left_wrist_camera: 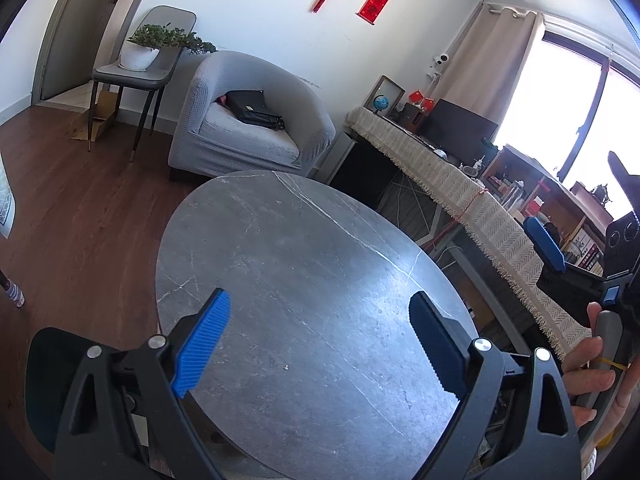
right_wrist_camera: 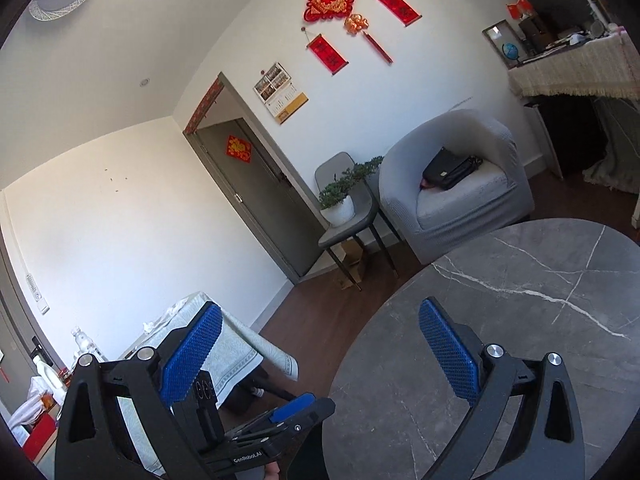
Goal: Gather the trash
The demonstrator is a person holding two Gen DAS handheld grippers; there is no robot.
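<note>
My black grippers' ribbed blue pads (left_wrist_camera: 202,342); round grey marble table (left_wrist_camera: 304,280), white-veined; grey fabric armchair (right_wrist_camera: 460,196); red wall ornaments (right_wrist_camera: 330,0); brown wood-plank floor (left_wrist_camera: 80,208).

A tiny pale crumb (left_wrist_camera: 286,367) lies on the grey marble table (left_wrist_camera: 280,248)

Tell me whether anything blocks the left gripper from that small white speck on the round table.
Nothing visible does. The small white speck lies alone on the round table, in line with the gap of the left gripper, whose jaws stand open.
</note>
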